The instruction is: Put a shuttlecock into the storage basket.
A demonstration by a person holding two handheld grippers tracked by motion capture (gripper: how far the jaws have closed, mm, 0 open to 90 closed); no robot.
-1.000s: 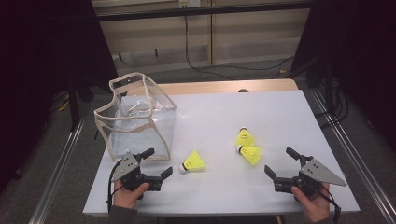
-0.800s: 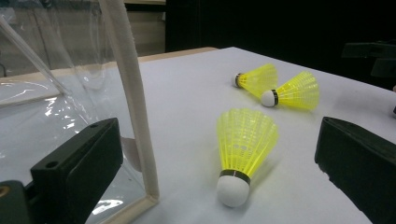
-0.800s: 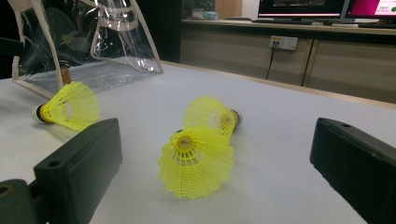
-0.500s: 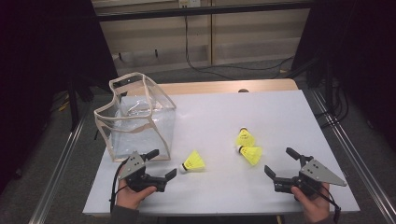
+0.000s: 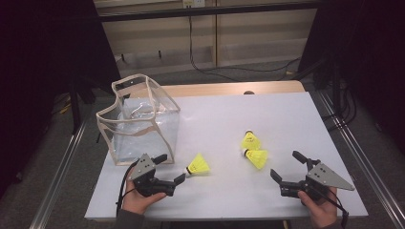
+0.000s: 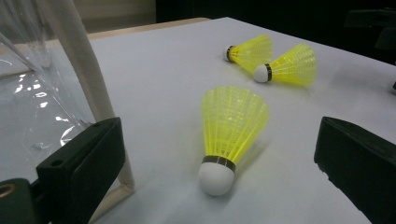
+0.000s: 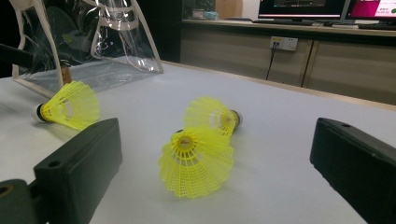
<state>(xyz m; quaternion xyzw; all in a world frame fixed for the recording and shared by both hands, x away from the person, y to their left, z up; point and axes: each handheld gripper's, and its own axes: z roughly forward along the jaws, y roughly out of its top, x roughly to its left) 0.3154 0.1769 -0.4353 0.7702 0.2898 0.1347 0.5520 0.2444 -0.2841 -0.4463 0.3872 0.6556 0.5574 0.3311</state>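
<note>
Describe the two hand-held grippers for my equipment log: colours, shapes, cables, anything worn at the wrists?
Both are black with two blocky black jaws. The left gripper carries a grey plate on top and trails a black cable by the wrist. The right gripper has a grey three-cornered plate with small dark holes. A dark sleeve edge shows at the left wrist.

A white worktop (image 5: 286, 114) carries a clear plastic bag (image 5: 138, 121) at its left, one yellow shuttlecock (image 5: 198, 165) beside the bag, and two touching shuttlecocks (image 5: 253, 149) right of centre.
</note>
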